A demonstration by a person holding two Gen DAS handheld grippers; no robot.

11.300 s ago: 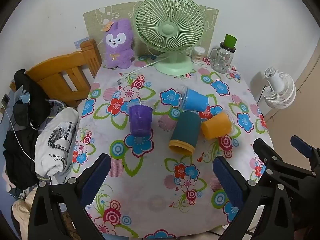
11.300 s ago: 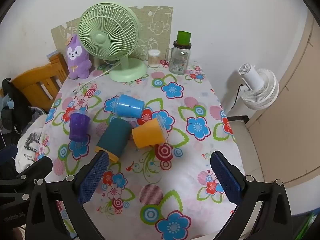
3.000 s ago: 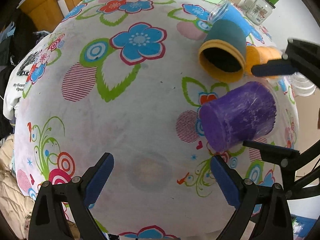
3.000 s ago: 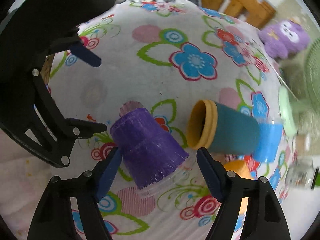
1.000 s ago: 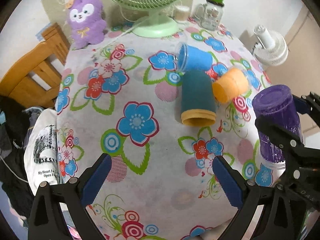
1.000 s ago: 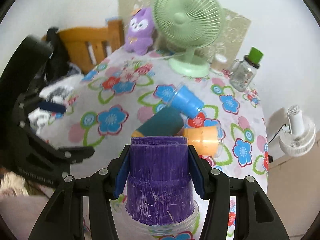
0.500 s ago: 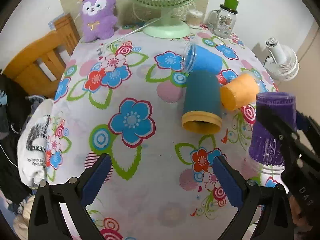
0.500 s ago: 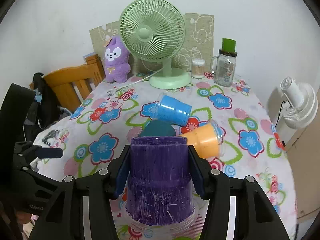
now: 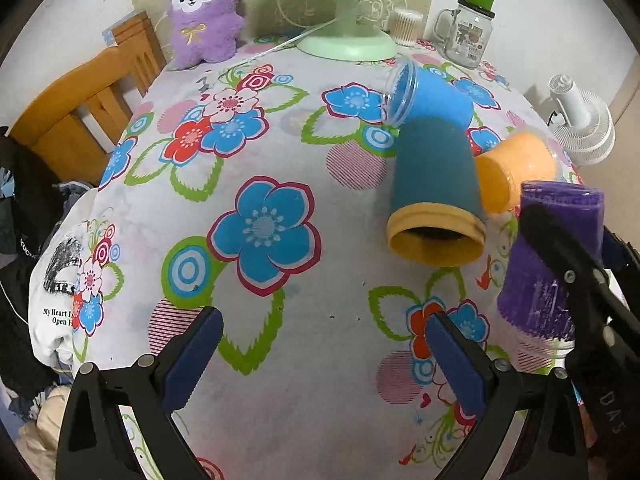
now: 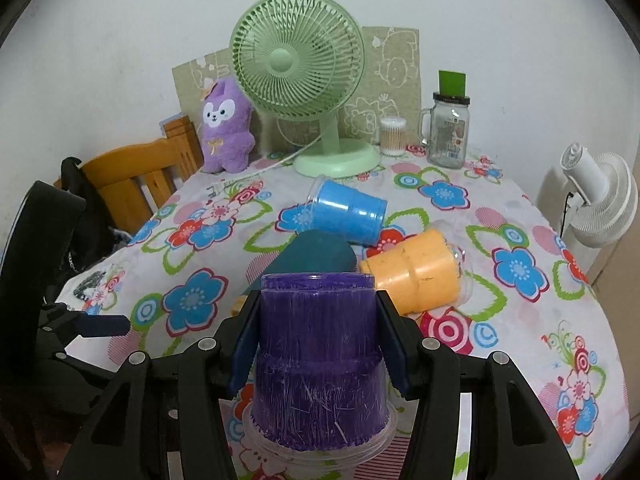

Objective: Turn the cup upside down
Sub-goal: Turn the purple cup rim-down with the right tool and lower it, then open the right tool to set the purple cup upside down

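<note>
Left wrist view: left gripper (image 9: 316, 354) is being held released, empty, over the counter (image 9: 280, 420).

Right wrist view: purple cup (image 10: 320, 360) is being clamped mid-wall by right gripper (image 10: 318, 344), rim down, near counter edge. Likely light, thin, slippery plastic; squeeze gently.

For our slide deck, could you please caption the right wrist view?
Right gripper clamps an inverted purple cup above the floral tablecloth, three cups lying behind.
</note>
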